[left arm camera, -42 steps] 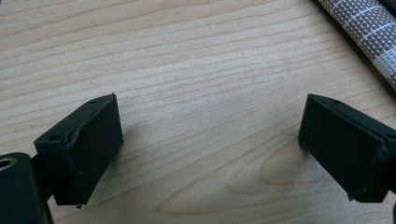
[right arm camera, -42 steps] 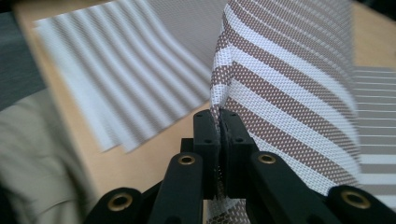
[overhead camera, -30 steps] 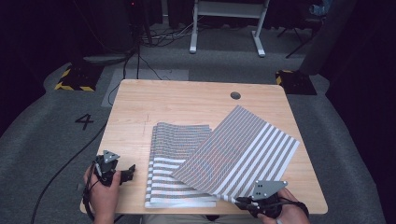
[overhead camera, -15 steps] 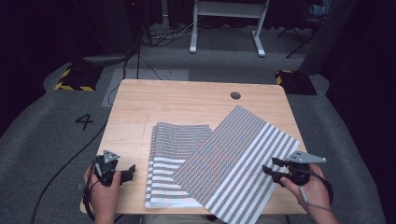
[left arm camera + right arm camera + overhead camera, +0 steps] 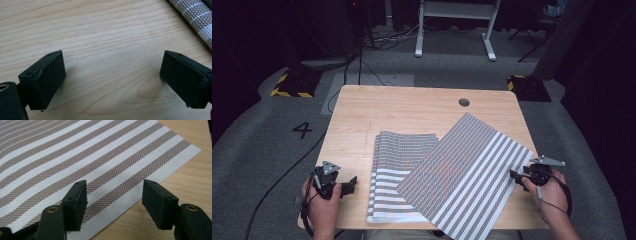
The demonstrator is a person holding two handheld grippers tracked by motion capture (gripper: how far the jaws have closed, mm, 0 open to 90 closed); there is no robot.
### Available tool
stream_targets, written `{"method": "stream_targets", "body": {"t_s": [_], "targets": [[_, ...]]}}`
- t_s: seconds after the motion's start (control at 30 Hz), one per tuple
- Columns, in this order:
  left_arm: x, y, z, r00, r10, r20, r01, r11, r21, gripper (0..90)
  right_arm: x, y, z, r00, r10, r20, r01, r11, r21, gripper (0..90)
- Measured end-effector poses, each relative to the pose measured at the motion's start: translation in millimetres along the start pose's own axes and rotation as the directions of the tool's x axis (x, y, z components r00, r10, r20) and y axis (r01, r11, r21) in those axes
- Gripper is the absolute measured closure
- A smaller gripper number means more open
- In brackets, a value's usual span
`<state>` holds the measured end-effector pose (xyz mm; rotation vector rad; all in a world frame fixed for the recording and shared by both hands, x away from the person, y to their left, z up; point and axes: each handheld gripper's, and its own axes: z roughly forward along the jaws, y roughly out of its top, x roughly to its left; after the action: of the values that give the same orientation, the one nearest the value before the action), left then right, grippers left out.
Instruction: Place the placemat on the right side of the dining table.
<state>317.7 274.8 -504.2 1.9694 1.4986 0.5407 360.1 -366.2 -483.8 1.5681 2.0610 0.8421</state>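
A brown-and-white striped placemat [image 5: 467, 175] lies flat and askew on the wooden table [image 5: 412, 107], its near corner reaching past the front edge. It partly covers a pile of like mats [image 5: 397, 155]. My right gripper [image 5: 514, 176] sits at the askew mat's right edge. In the right gripper view the placemat [image 5: 87, 152] lies under the right gripper [image 5: 115, 192]. Its jaws have just been opening and are open, with nothing between the pads. My left gripper [image 5: 349, 184] rests at the front left, open over bare wood [image 5: 111, 65], with the pile's edge [image 5: 197, 15] off to its right.
A round cable hole [image 5: 464, 102] sits in the far right of the tabletop. Bare wood runs along the back half and the left strip of the table. Grey carpet with cables and a white frame's legs [image 5: 452, 30] lie beyond.
My right gripper has let go of the top mat's near corner, opened, and moved from the front edge round to the mat's right side. The mat now lies flat. The left hand stayed put.
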Motion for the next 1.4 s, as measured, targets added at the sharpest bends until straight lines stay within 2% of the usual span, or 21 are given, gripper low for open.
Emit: {"method": "stream_targets", "body": {"t_s": [0.03,0.13,0.3,0.37,0.5,0.57,0.6,0.63,0.7,0.73,0.83,0.9,0.93,0.97,1.0,1.03,1.07,1.17,1.2,1.37,1.4], "targets": [[0.0,0.0,0.0,1.0000,0.000,0.000,0.000,1.0000,0.000,6.6,-0.2,0.6,5.1,0.9999,0.009,0.007,-0.009,0.9999,0.007,34.9],[-0.2,0.0,-0.1,1.0000,0.000,0.001,0.000,1.0000,0.001,6.6,1.1,1.8,12.1,0.9995,-0.003,0.031,0.002,0.9999,0.016,29.6],[-0.2,0.0,-0.1,1.0000,0.001,0.001,-0.001,1.0000,0.001,6.6,0.9,4.2,13.8,0.9996,-0.002,0.029,0.002,0.9998,0.022,29.5],[-0.2,0.0,-0.1,1.0000,0.001,0.002,-0.001,1.0000,0.001,6.6,-0.1,3.9,15.0,0.9997,-0.013,0.021,0.013,0.9999,0.009,30.9],[-1.1,-0.1,-0.1,1.0000,0.002,0.002,-0.002,1.0000,0.001,6.7,1.4,4.8,15.5,0.9990,-0.040,-0.019,0.040,0.9991,-0.015,52.2],[-1.2,-0.1,-0.1,1.0000,0.003,0.003,-0.003,1.0000,0.001,6.6,2.8,6.1,15.6,0.9970,-0.061,-0.049,0.060,0.9980,-0.017,70.4],[-1.3,-0.1,-0.2,1.0000,0.003,0.003,-0.003,1.0000,0.002,6.6,2.8,6.1,15.6,0.9970,-0.061,-0.049,0.060,0.9980,-0.017,70.4],[-1.3,-0.1,-0.2,1.0000,0.004,0.003,-0.004,1.0000,0.002,6.6,6.2,6.8,15.9,0.9936,-0.071,-0.088,0.069,0.9974,-0.017,83.8],[-1.3,-0.1,-0.1,1.0000,0.003,0.004,-0.003,1.0000,0.001,6.6,11.5,8.3,15.7,0.9890,-0.133,-0.065,0.132,0.9911,-0.013,85.7],[-1.3,-0.1,-0.1,1.0000,0.003,0.004,-0.003,1.0000,0.001,6.6,11.5,8.3,15.7,0.9890,-0.133,-0.065,0.132,0.9911,-0.013,85.7],[-1.3,-0.1,-0.1,1.0000,0.003,0.003,-0.003,1.0000,0.002,6.6,16.0,10.5,14.4,0.9818,-0.186,-0.038,0.186,0.9825,-0.011,87.3],[-1.3,-0.1,0.0,1.0000,0.004,0.004,-0.004,1.0000,0.001,6.6,18.2,14.0,9.1,0.9733,-0.229,-0.011,0.228,0.9719,-0.056,87.9],[-1.3,-0.1,-0.1,1.0000,0.004,0.006,-0.004,1.0000,0.002,6.6,18.2,14.0,9.1,0.9733,-0.229,-0.011,0.228,0.9719,-0.056,87.9],[-1.3,-0.1,0.0,1.0000,0.004,0.005,-0.004,1.0000,0.001,6.5,18.5,16.4,6.4,0.9703,-0.242,0.002,0.241,0.9677,-0.074,88.0],[-1.3,-0.1,0.0,1.0000,0.004,0.006,-0.004,1.0000,0.001,6.6,17.9,23.3,0.8,0.9619,-0.272,0.029,0.273,0.9560,-0.106,88.0],[-1.4,-0.1,0.0,1.0000,0.003,0.007,-0.003,1.0000,0.001,6.5,16.6,27.3,-1.4,0.9585,-0.282,0.040,0.285,0.9516,-0.115,88.0],[-1.4,-0.1,0.0,1.0000,0.003,0.007,-0.003,1.0000,0.001,6.5,16.6,27.3,-1.4,0.9585,-0.282,0.040,0.285,0.9516,-0.115,88.0],[-1.4,-0.1,-0.1,1.0000,0.004,0.005,-0.004,1.0000,0.002,6.5,9.6,43.6,-5.8,0.9548,-0.288,0.073,0.296,0.9440,-0.145,88.0],[-1.5,-0.1,-0.1,1.0000,0.003,0.007,-0.003,1.0000,0.002,6.5,6.9,47.3,-5.8,0.9500,-0.301,0.083,0.310,0.9403,-0.140,88.0],[-1.4,-0.1,0.0,1.0000,0.003,0.005,-0.003,1.0000,0.001,6.5,-3.2,61.6,-2.4,0.9467,-0.300,0.117,0.315,0.9385,-0.141,88.0],[-1.5,-0.1,0.0,1.0000,0.003,0.006,-0.003,1.0000,0.001,6.5,-10.3,69.1,-0.6,0.9443,-0.301,0.134,0.319,0.9373,-0.141,88.0]]}}
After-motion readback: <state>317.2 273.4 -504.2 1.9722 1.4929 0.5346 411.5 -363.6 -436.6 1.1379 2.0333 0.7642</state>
